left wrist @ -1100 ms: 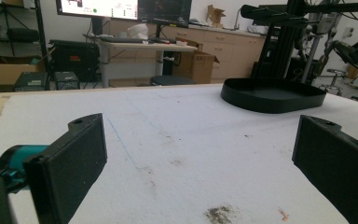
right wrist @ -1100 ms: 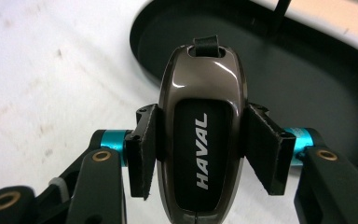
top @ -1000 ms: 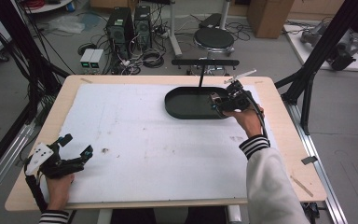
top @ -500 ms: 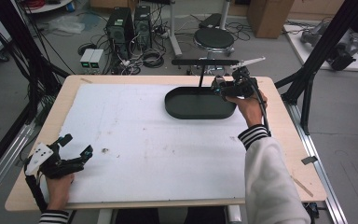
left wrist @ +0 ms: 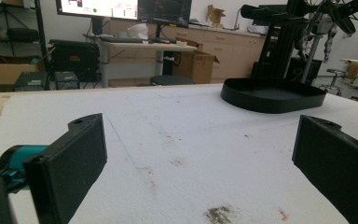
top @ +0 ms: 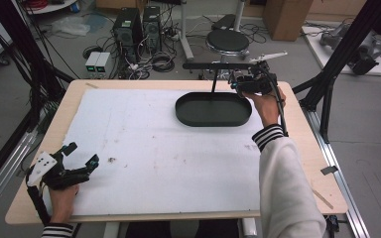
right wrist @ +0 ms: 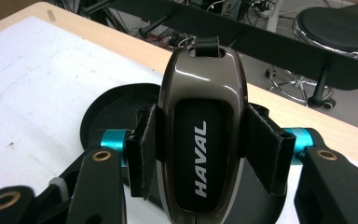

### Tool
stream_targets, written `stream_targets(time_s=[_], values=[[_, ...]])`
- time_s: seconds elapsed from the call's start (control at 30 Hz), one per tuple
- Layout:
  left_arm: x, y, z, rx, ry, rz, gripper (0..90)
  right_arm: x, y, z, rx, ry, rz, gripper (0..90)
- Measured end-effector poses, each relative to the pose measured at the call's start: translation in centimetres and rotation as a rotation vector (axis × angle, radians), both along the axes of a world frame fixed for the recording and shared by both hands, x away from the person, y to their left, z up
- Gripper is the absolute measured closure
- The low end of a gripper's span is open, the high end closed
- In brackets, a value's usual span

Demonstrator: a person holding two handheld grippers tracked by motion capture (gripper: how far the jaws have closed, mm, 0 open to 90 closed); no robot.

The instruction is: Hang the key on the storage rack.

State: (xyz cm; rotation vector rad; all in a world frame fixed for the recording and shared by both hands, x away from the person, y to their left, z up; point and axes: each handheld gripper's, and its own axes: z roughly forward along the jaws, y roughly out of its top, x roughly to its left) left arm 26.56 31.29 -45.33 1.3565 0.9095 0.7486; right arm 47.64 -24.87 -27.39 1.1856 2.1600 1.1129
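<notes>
A dark glossy car key fob (right wrist: 200,135) marked HAVAL, with a small black loop at its top, stands upright between the pads of my right gripper (right wrist: 200,156), which is shut on it. In the high view my right gripper (top: 242,82) hangs over the far right rim of the black oval tray (top: 213,123), close to the right end of a black horizontal bar (top: 218,65). That bar (right wrist: 261,37) lies just beyond the fob's loop. My left gripper (top: 83,153) rests open at the near left of the table, its jaws (left wrist: 200,158) wide apart over the white mat.
A white stained mat (top: 154,148) covers most of the wooden table (top: 302,148). The bar stands on a thin post (top: 213,84) rising from the tray. The tray (left wrist: 272,95) lies far ahead in the left gripper view. A stool (top: 227,39) and cables sit on the floor behind.
My right gripper has risen with the key fob from the tray's right rim up toward the bar's right end. The left gripper has stayed in place.
</notes>
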Motion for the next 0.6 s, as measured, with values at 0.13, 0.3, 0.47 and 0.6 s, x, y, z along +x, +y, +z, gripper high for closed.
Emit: stream_targets(time_s=[0.13, 0.3, 0.47, 0.6], values=[[0.01, 0.00, 0.00, -0.001, 0.000, 0.000, 3.4, 0.24, -0.03, 0.09, 0.007, -0.016, -0.002, 47.9], [0.00, -0.01, 0.00, -0.002, 0.001, 0.001, 3.4, 0.39, 0.03, 0.13, 0.022, -0.026, -0.009, 47.9], [0.00, -0.01, 0.00, -0.002, 0.000, 0.000, 3.4, 0.64, 0.36, 0.28, 0.015, -0.035, -0.012, 47.9], [0.01, 0.01, 0.00, -0.001, 0.001, 0.000, 3.4, 0.93, 0.70, 0.67, 0.001, -0.036, -0.021, 47.9]])
